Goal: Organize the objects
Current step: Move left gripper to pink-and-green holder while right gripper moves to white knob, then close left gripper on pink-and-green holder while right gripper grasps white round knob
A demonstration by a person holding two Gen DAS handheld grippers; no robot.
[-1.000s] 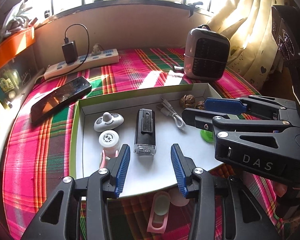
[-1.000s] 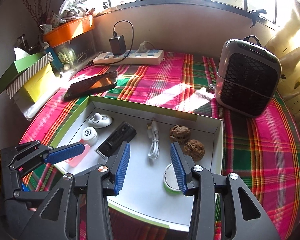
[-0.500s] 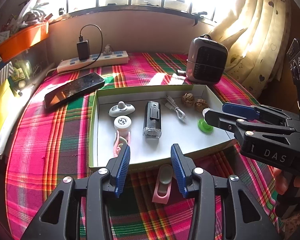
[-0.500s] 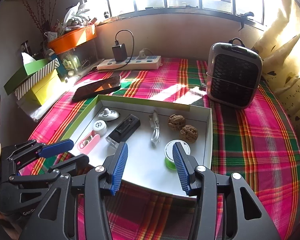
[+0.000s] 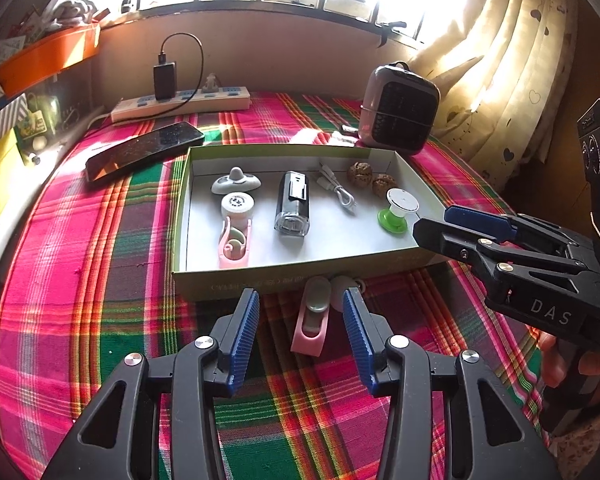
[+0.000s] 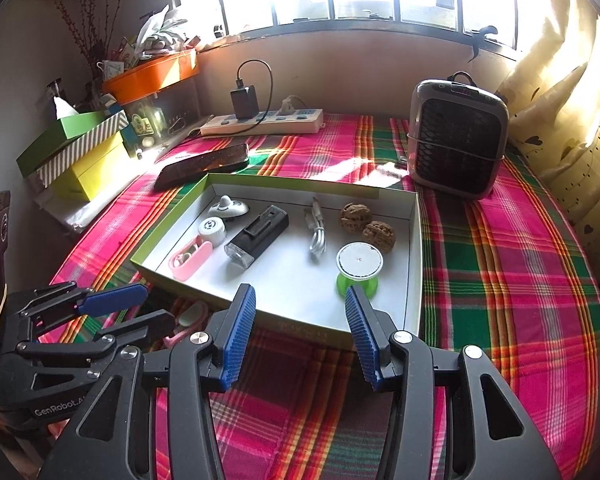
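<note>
Pink clip (image 5: 310, 325) lies on the cloth just outside the tray's (image 5: 300, 280) near wall, dead ahead of the left gripper (image 5: 299, 334) and between its fingers, long axis along them. Left is nearer; right gripper (image 6: 300, 336) sits off beside it. Both jaws apart, empty, left's have just widened.

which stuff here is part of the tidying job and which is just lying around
Job things:
shallow white cardboard tray
pink plastic clip on the cloth
black flashlight
white coiled cable
two brown walnuts
green-and-white spool

Lying about:
black smartphone
white power strip
grey mini heater
</note>
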